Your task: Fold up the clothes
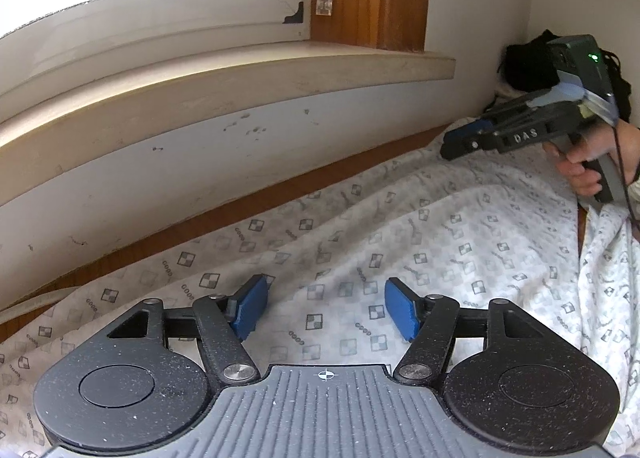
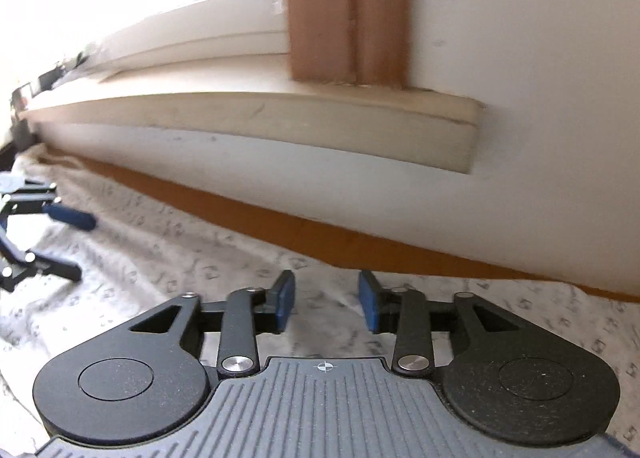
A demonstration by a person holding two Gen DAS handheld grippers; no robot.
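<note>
My left gripper (image 1: 324, 312) stands wide, nothing between its fingers; patterned garment (image 1: 400, 242) beneath, long axis running along the wall; right gripper (image 2: 326, 306) narrower, gripping nothing.

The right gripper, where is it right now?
In the left wrist view the right gripper hangs at the right edge, above the patterned white cloth, below the windowsill.

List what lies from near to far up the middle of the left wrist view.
Left gripper with open blue pads → white checker-printed cloth → brown wooden strip → scuffed white wall → cream window sill → window frame.
</note>
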